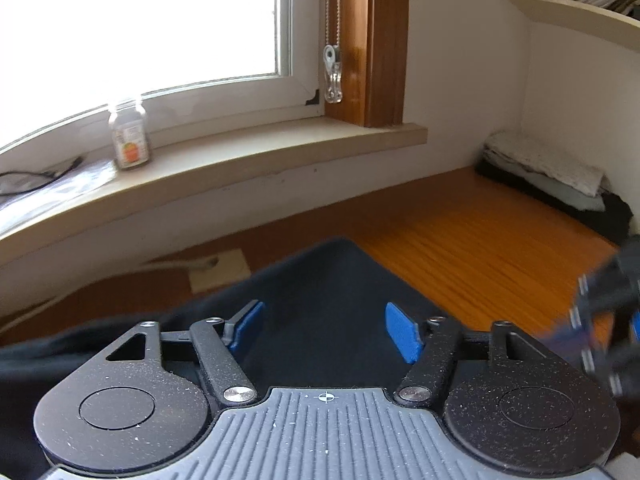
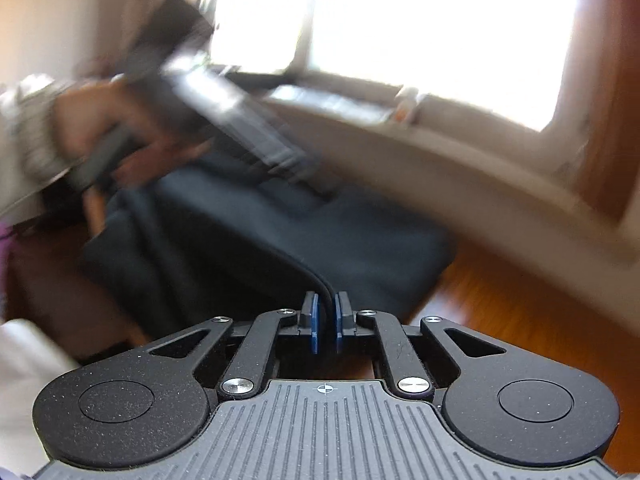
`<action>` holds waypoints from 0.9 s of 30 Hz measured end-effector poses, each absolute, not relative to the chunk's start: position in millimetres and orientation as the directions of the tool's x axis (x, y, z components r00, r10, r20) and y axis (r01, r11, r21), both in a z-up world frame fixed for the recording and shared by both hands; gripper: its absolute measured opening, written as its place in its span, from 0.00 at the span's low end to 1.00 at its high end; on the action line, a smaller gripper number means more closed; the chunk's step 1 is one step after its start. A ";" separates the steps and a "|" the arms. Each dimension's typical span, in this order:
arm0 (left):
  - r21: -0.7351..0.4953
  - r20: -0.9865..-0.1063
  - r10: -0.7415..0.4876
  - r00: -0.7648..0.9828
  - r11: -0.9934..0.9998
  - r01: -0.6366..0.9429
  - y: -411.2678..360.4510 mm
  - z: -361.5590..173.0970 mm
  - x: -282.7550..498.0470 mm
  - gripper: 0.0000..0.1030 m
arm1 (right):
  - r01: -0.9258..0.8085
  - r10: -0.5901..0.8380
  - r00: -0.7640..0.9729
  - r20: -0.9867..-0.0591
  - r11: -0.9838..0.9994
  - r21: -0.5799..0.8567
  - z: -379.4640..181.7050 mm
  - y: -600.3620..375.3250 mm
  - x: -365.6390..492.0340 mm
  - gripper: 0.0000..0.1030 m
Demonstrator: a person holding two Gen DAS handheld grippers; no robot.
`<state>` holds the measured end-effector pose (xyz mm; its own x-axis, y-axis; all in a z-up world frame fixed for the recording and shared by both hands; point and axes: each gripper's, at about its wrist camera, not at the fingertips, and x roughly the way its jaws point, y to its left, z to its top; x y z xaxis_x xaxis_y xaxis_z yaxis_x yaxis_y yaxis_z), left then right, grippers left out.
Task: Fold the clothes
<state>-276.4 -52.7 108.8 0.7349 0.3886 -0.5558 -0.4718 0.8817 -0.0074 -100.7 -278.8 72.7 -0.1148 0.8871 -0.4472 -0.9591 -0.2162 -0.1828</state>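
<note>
From the left wrist camera, the left gripper (image 1: 324,330) has its blue pads (image 1: 402,334) standing well apart with nothing pinched between them; they hang over a dark navy garment (image 1: 332,280) that lies flat on the wooden tabletop (image 1: 480,240), its far corner pointing toward 12 o'clock. At 3 o'clock the right gripper (image 1: 604,320) shows only as a blurred dark shape with blue spots. Toward 10 o'clock a small glass jar (image 1: 129,136) stands on the pale windowsill (image 1: 280,140), and at 2 o'clock a stack of folded cloth (image 1: 552,176) sits in the corner against the wall. From the right wrist camera, the right gripper (image 2: 327,320) has its pads nearly together, pinching a raised fold of the navy garment (image 2: 280,232), whose edge runs up from the jaws toward 11 o'clock while the rest spreads over the tabletop (image 2: 500,300). At 10 o'clock, badly smeared by motion, a hand (image 2: 120,120) grips the left gripper (image 2: 280,160) above the cloth; its fingers cannot be made out here.
</note>
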 end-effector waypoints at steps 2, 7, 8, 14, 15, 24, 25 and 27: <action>-0.041 -0.537 0.386 0.750 0.876 -0.480 -63.6 112.4 -293.2 0.52 | -0.953 0.934 -0.017 -0.356 -0.123 -0.277 81.5 -284.7 -105.8 0.08; -0.032 -0.545 0.379 0.748 0.882 -0.471 -77.5 113.8 -310.9 0.54 | -0.962 0.898 -0.065 -0.435 -0.173 -0.213 79.7 -283.0 -99.4 0.09; -0.021 -0.548 0.390 0.740 0.878 -0.478 -74.6 113.6 -311.6 0.54 | -0.964 0.880 -0.096 -0.464 -0.199 -0.177 76.5 -285.3 -97.7 0.09; 0.021 -0.554 0.460 0.693 0.840 -0.542 -42.3 112.5 -319.4 0.57 | -0.939 0.828 -0.155 -0.538 -0.294 -0.181 67.9 -305.1 -104.7 0.09; 0.027 -0.558 0.469 0.685 0.835 -0.550 -36.6 110.6 -321.7 0.57 | -0.935 0.818 -0.159 -0.553 -0.304 -0.181 67.3 -304.6 -105.0 0.09; 0.073 -0.582 0.540 0.608 0.779 -0.622 -12.6 94.8 -372.4 0.59 | -0.941 0.825 -0.188 -0.533 -0.307 -0.143 63.5 -296.8 -102.5 0.28; 0.081 -0.584 0.553 0.594 0.768 -0.635 -10.3 94.4 -377.6 0.59 | -0.941 0.828 -0.198 -0.525 -0.311 -0.135 63.1 -293.8 -103.9 0.32; 0.094 -0.578 0.577 0.577 0.749 -0.656 -3.2 93.7 -383.5 0.59 | -0.939 0.832 -0.218 -0.510 -0.322 -0.124 59.6 -287.6 -108.4 0.38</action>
<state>-383.5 -3.2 93.7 0.5768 0.5774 -0.5778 -0.6560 0.7490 0.0936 -108.4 -287.6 59.6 -0.2177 0.8322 -0.5099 -0.9386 -0.3217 -0.1244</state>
